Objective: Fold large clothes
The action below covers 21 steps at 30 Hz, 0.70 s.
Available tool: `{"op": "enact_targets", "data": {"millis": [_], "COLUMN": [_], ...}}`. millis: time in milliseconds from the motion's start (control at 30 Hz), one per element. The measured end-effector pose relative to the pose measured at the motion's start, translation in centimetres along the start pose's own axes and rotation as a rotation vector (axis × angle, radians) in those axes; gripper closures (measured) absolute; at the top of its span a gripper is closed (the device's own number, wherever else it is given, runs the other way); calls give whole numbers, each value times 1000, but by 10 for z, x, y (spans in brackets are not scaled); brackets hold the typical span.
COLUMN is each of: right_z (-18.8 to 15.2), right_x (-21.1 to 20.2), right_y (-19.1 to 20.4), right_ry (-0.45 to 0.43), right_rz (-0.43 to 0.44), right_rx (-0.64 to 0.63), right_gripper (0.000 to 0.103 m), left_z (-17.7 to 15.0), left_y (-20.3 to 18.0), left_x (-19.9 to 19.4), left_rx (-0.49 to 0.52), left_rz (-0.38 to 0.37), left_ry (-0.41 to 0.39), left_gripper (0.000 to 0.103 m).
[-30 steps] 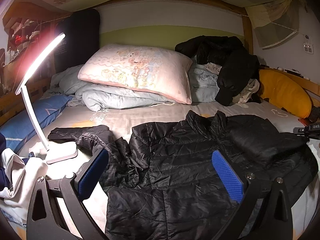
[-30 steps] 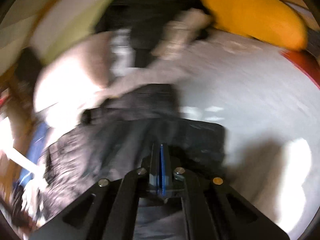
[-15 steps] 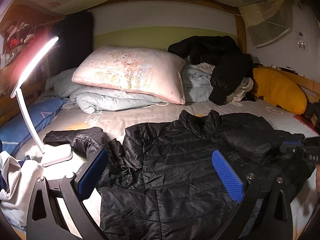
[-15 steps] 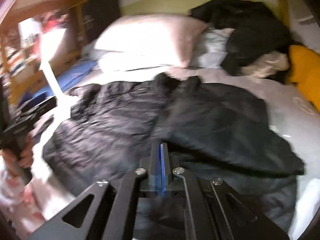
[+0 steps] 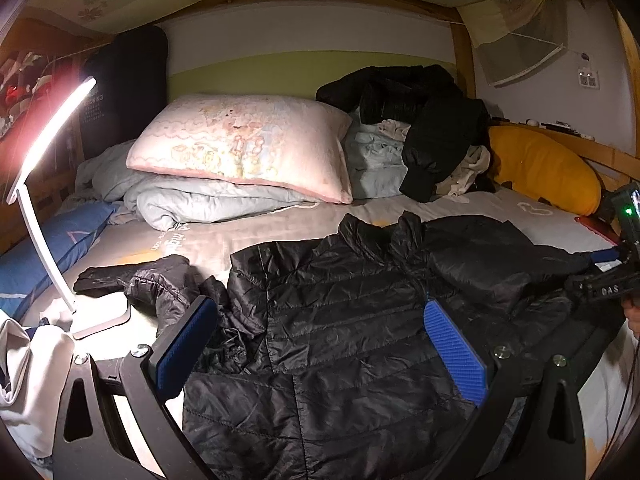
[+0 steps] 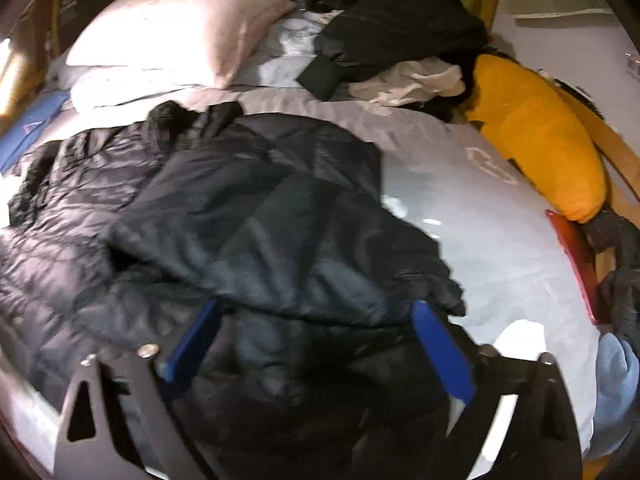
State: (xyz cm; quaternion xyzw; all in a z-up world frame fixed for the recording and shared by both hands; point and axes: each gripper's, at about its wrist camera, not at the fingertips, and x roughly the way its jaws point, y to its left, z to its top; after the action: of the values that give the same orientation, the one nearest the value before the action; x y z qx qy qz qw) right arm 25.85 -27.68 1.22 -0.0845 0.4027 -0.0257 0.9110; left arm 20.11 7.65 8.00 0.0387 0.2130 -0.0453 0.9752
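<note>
**A:** The bed (image 5: 248, 240) is carrying a black puffer jacket (image 5: 340, 320), which is lying spread across the middle, collar toward twelve o'clock. One sleeve (image 5: 152, 280) is trailing out toward nine o'clock, close to the lamp base (image 5: 102, 322); the other sleeve (image 6: 280, 216) is lying folded across the body.

**B:** And the tools?

**A:** The left gripper (image 5: 320, 356) is hovering over the hem at six o'clock, fingers standing wide apart, nothing between them. The right gripper (image 6: 316, 344) is hanging above the folded sleeve's lower edge; its jaws have just been opening, and no fabric is being pinched.

**B:** What is likely to go wrong?

**A:** The padded sleeve is probably springing back, being slippery and puffy, so the fold may be sliding open now that it is released. The loose sleeve, once pulled inward, may be snagging the lamp base and tipping the lamp (image 5: 48, 140). A shallow pinch may be catching only the top layer.
</note>
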Motion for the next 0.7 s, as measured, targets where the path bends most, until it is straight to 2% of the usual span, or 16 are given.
{"op": "enact_targets", "data": {"millis": [67,133,167,200,233,267,333,400,433,533,600,633,700], "right_z": [3,6,8,9,11,14,17,20,21,20,18,15,5], "right_x": [5,8,9,11,13,16,15,2,-4,-27,-33,-31,-25], "right_y": [-9,-18,-23,-26,-28,-28,-24,-8,-2,28,50,64,92], "right_ry": [-9,-34,-51,-75,-89,-95,-145,-257,-284,-350,-323,-279,-224], "right_rz": [-6,29,41,59,89,125,165,223,251,441,573,634,659], "right_rx": [34,87,120,154,174,188,207,170,150,66,-5,-49,-123], "right_gripper": [5,5,12,25,64,99,100,100,100,100,100,100,100], "left_z": [0,0,0,0,0,0,1,2,2,2,1,1,-1], "left_y": [0,-1,-1,-1,-2,-2,-3,-2,-2,-3,-6,-7,-10], "left_x": [-1,-1,-1,-1,-1,-1,-1,-1,-1,-2,-2,-1,0], "left_rx": [7,8,7,7,8,8,5,-9,-16,-11,2,7,12], "left_rz": [5,6,3,3,4,3,-1,-14,-20,-23,-18,-19,-30], "left_ry": [-7,-9,-8,-7,-6,-7,-9,-7,-7,-13,-16,-14,-2], "left_gripper": [0,0,0,0,0,0,0,0,0,0,0,0,0]}}
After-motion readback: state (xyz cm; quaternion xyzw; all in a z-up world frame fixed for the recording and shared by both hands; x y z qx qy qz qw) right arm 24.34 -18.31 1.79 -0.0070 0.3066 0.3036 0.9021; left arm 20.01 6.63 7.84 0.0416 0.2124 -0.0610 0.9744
